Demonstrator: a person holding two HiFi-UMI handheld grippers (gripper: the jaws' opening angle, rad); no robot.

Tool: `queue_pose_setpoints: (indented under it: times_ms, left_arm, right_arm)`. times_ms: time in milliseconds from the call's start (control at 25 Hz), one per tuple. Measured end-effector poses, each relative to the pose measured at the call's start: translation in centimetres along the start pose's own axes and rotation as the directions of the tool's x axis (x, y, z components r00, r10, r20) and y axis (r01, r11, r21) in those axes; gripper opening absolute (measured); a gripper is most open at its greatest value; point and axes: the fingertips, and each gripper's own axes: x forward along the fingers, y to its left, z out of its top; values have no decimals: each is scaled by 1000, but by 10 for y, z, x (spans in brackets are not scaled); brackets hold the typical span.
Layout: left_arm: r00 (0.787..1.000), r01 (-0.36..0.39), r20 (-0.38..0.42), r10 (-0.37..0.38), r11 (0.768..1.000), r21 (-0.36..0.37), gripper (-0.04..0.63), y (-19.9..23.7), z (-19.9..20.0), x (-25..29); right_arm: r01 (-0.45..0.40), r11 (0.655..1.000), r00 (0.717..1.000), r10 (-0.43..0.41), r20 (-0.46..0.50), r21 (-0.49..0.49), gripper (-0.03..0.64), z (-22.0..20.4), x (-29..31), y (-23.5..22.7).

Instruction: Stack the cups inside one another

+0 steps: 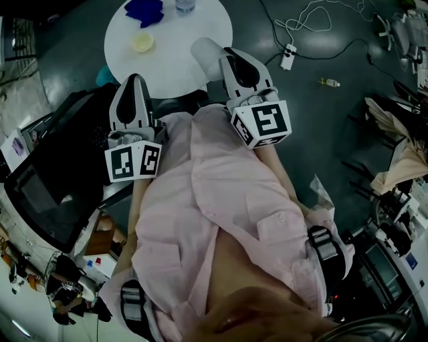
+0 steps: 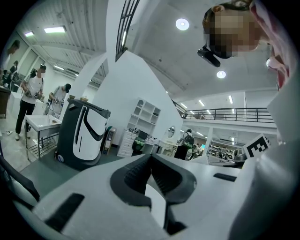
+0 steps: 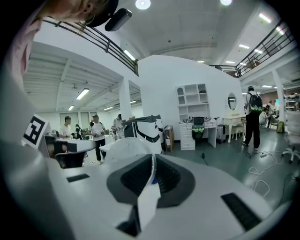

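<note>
We see the right hand-held gripper (image 1: 226, 59) clenched on the thin wall of a translucent white plastic cup (image 1: 206, 51), which is tipped on its side over the near right edge of the round white tabletop (image 1: 180, 70). We cannot tell whether the cup touches that tabletop. In the right gripper view the 2 dark pads pinch the cup's rim edge-on, and the cup's body bulges out to the left of the jaws. The left hand-held gripper (image 1: 134, 81) points at the near left edge of the tabletop. Its jaws are pressed together with nothing between them, as the left gripper view shows. Toward the far left of the tabletop lies a dark blue thing (image 1: 144, 10) of uneven outline, and we cannot tell what it is. A small pale yellow cup (image 1: 142, 43) sits just on the near side of it. A clear object (image 1: 185, 5) stands at the tabletop's far rim, cut off by the frame. To the right of the tabletop a white power strip (image 1: 287, 57) lies on the grey floor (image 1: 321, 133).
</note>
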Motion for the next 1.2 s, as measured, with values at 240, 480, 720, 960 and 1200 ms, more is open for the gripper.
queue_pose_setpoints:
  times_ms: [240, 480, 720, 960, 1200]
  left_arm:
    - [1000, -12, 5, 12, 1000, 3, 18, 21, 9, 2]
    - [1000, -26, 13, 26, 1000, -2, 18, 35, 17, 5]
    - [1000, -22, 17, 22, 1000, 3, 18, 41, 22, 11]
    - [1000, 0, 16, 0, 1000, 3, 18, 43, 24, 17]
    - [1000, 14, 0, -14, 1000, 4, 18, 44, 23, 23]
  right_arm:
    - [-11, 1000, 1000, 11, -11, -8, 35, 0, 18, 15]
    - [-27, 999, 998, 25, -53, -35, 35, -3, 37, 27]
    - [-41, 997, 997, 37, -61, -69, 35, 3, 49, 33]
    - [-45, 994, 996, 37, -81, -100, 35, 3, 57, 38]
    - [-56, 988, 994, 42, -103, -143, 35, 4, 65, 44]
